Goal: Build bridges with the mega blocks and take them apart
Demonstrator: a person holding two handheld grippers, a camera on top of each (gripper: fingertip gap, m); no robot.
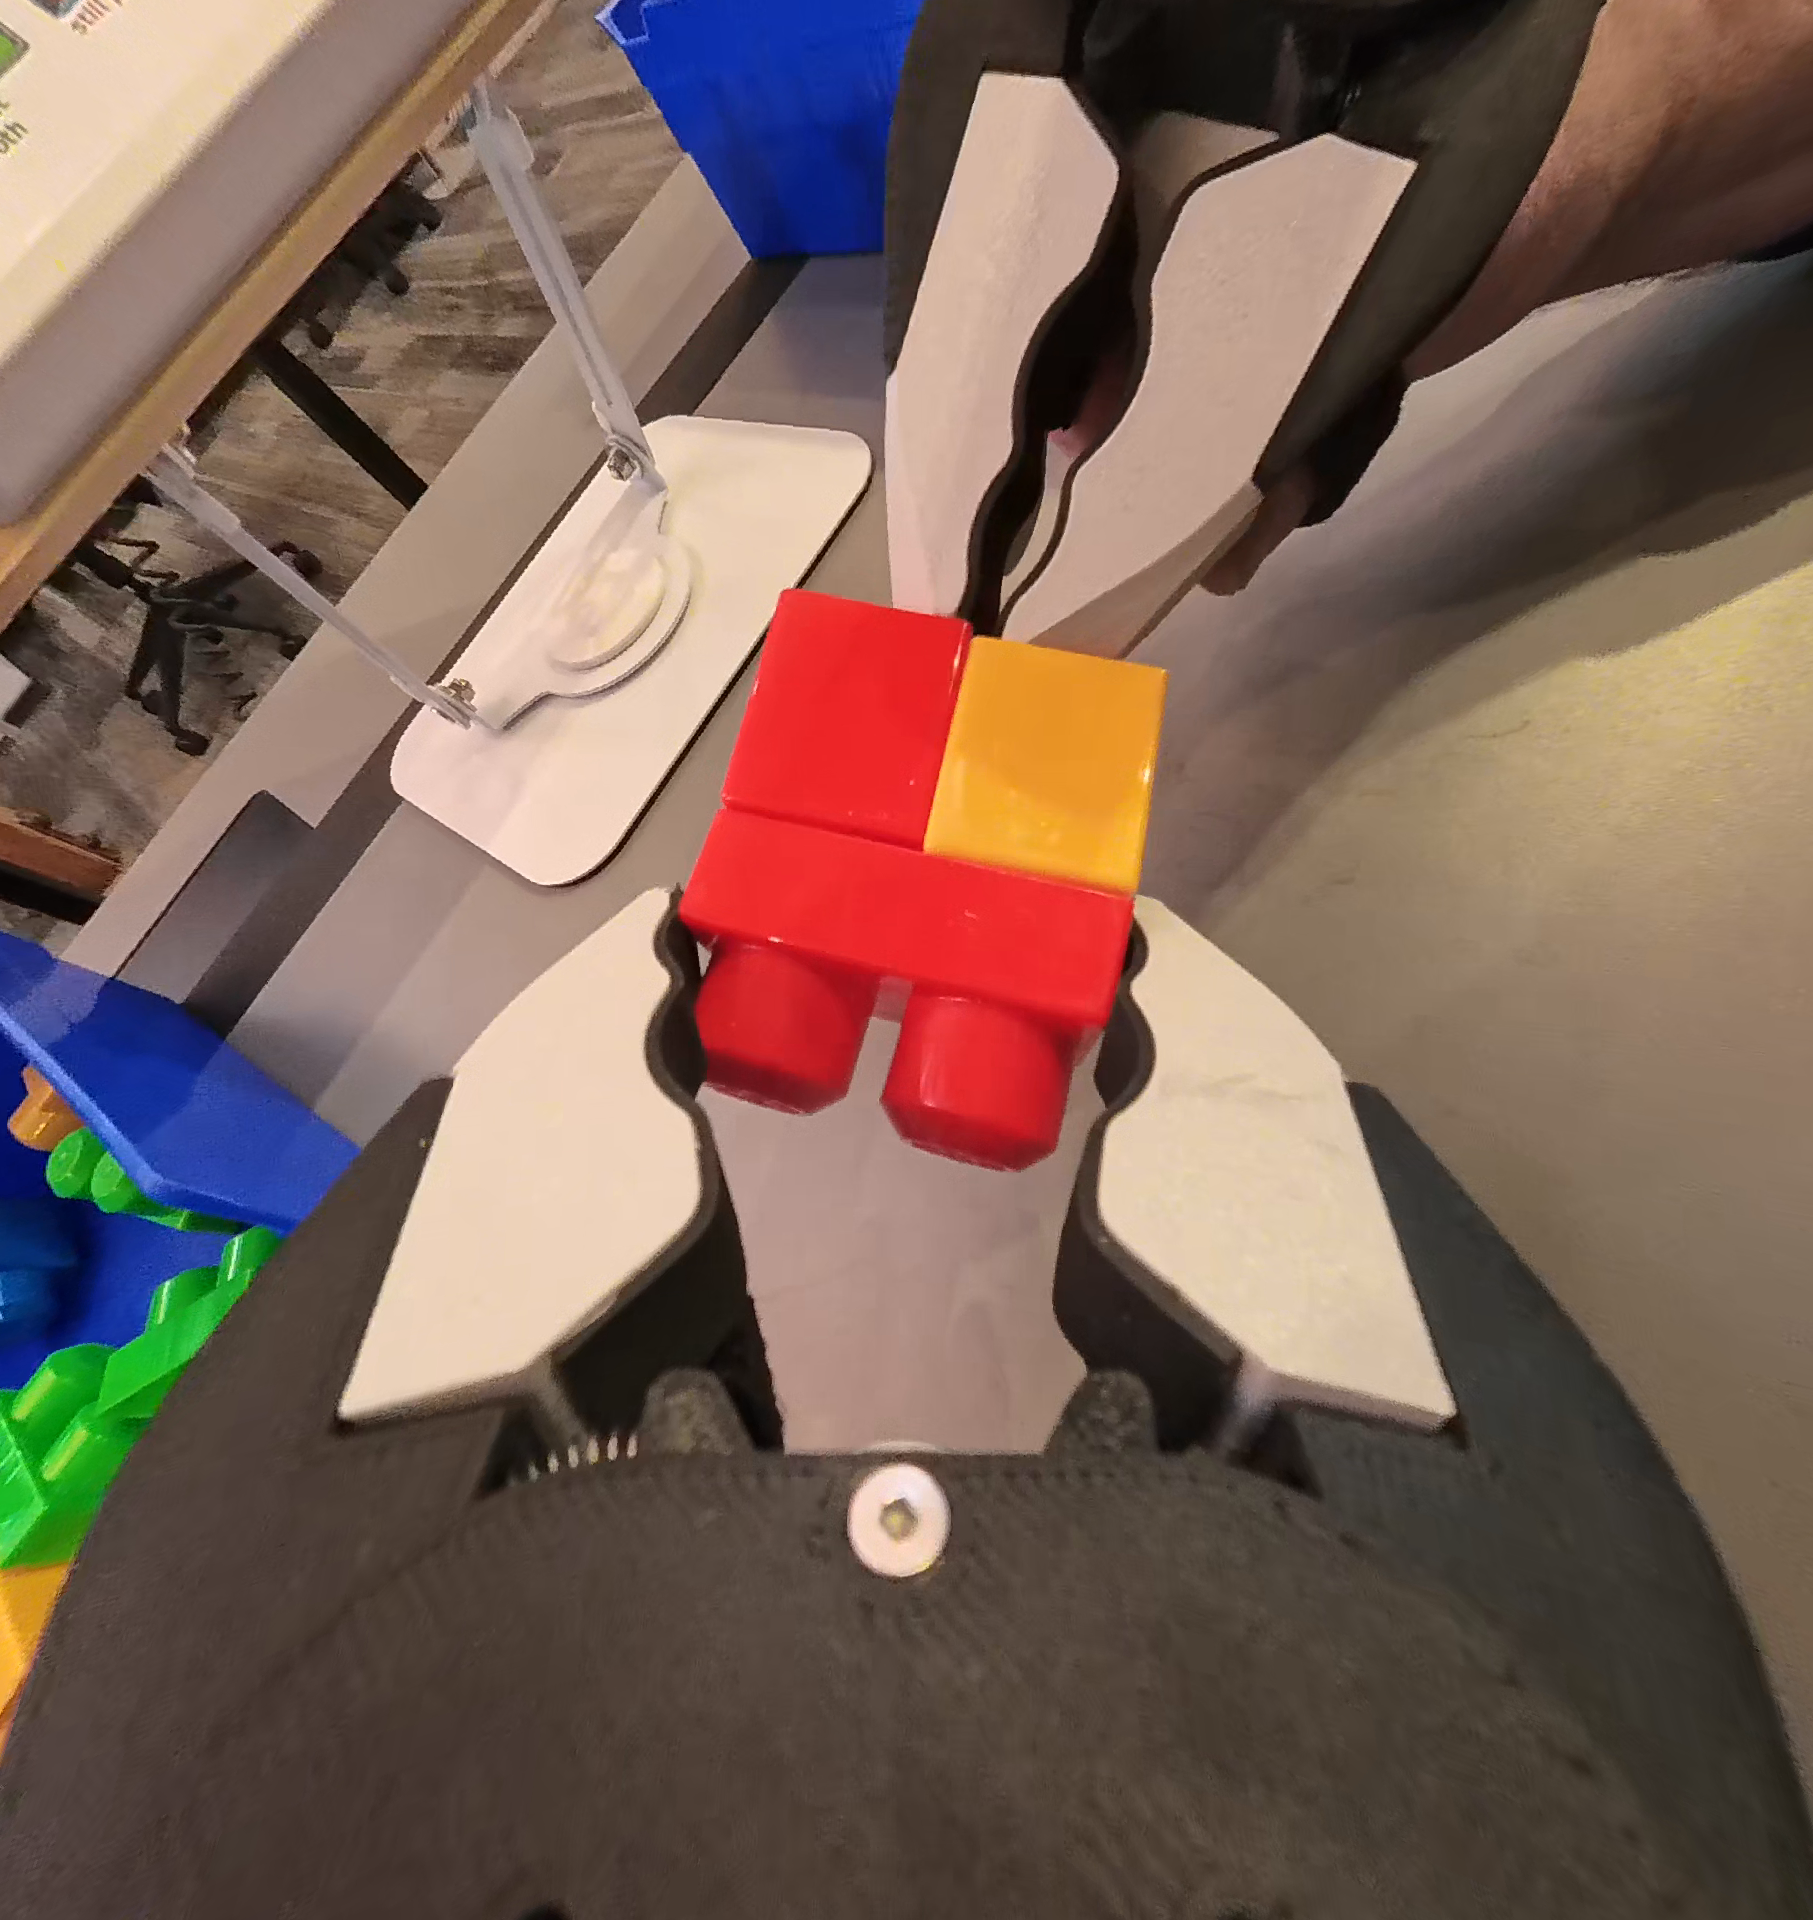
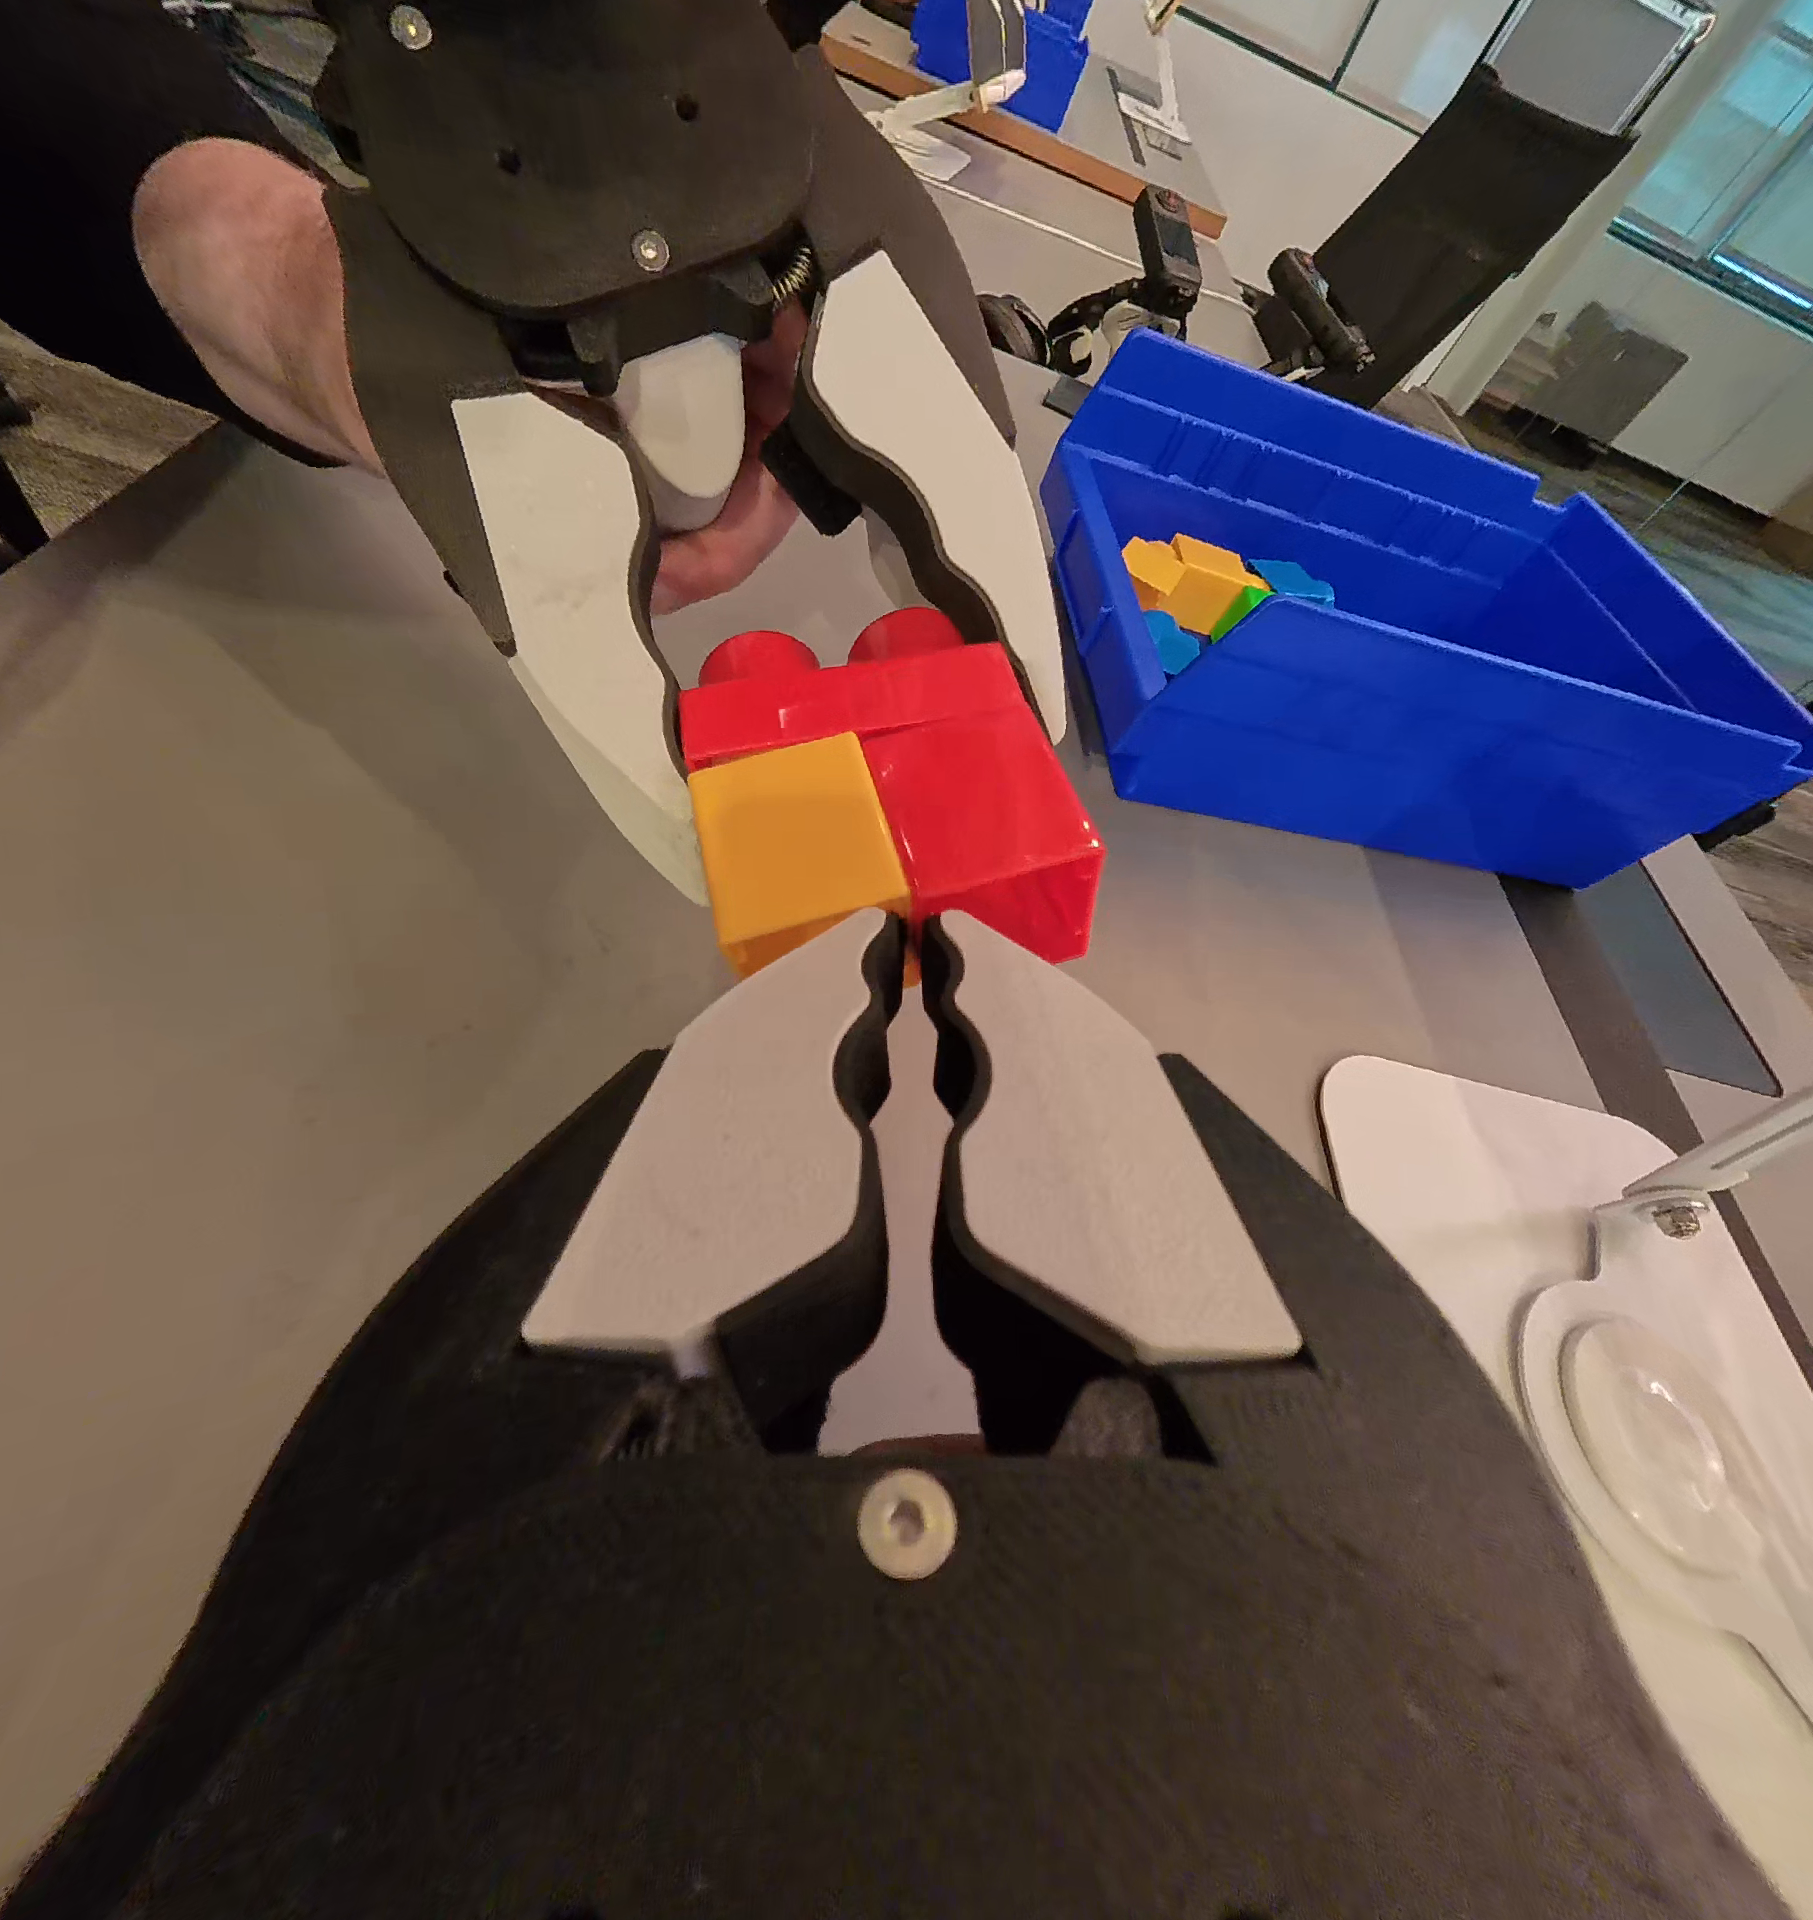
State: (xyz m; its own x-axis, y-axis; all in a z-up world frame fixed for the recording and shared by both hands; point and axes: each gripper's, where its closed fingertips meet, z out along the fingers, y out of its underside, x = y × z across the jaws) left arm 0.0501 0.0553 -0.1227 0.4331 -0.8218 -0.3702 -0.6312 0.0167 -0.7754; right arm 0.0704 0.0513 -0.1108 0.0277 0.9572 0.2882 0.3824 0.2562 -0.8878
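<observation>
- Left wrist view: the left gripper [image 1: 907, 966] is spread wide and squeezes the long red block [image 1: 907, 914] from both sides. Its two round bumps point back at the camera.
- A short red block [image 1: 845, 717] and an orange block [image 1: 1047, 764] sit side by side, stuck on the long red block. The whole bunch is up above the grey table [image 1: 985, 1247].
- The right gripper [image 1: 985, 613] comes from the far side. Its fingers are almost together and pinch the thin walls where the short red block and the orange block meet.
- A white stand base [image 1: 673, 644] lies just behind the blocks. A blue bin [image 1: 154, 1081] with green, blue and orange blocks is at the lower left.
- Right wrist view: the right gripper [image 2: 912, 940] hides the seam it pinches.
- Only this view shows the open, hollow bottoms of the two small blocks.
- Only this view shows the whole blue bin [image 2: 1401, 748] on the table, well apart from the held blocks, and a person's hand [image 2: 247, 301] behind the left gripper [image 2: 860, 717].
</observation>
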